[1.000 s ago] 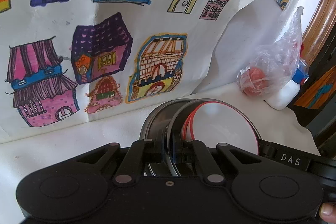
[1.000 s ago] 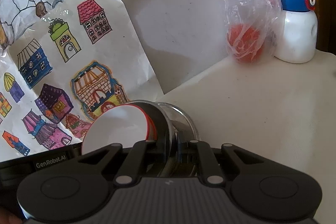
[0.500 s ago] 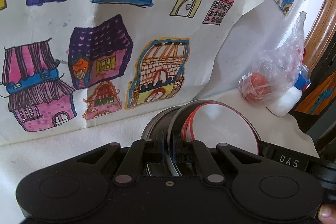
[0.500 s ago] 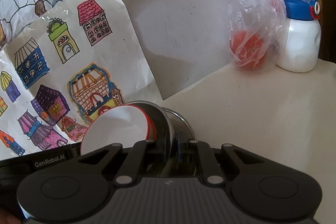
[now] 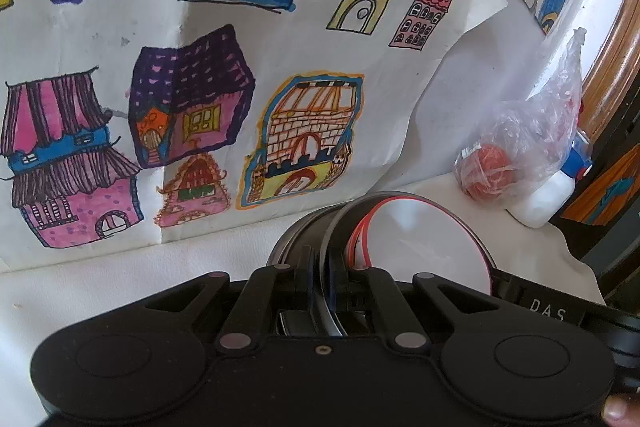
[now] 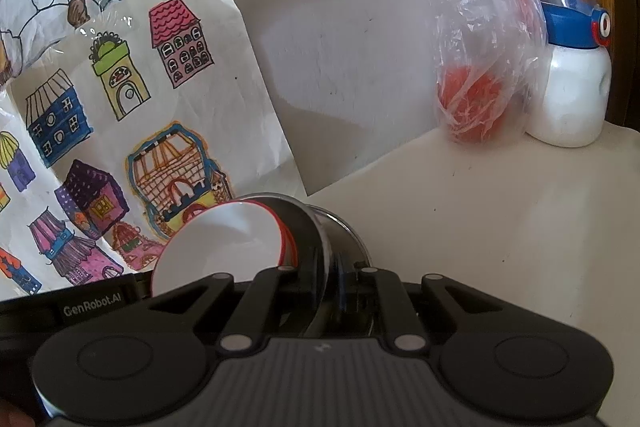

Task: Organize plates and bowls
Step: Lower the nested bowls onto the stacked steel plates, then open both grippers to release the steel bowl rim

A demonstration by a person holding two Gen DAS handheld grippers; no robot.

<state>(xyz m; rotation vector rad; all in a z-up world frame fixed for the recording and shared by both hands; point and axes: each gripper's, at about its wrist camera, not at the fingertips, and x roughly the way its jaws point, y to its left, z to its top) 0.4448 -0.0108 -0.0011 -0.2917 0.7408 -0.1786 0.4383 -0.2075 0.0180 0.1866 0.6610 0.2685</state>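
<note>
I have both sets of tongs clamped on the same stack: the left gripper pinches the steel rim of the metal bowl, and the right gripper grips the opposite rim, with the white red-edged plate nested inside, tilted toward 10 o'clock in the right view. Over the last second almost nothing changed: the house drawing and the bagged red fruit at 2 o'clock only slid slightly in frame. I judge the stack is being held in mid-carry above the white table, though I cannot see whether its underside is touching.
</note>
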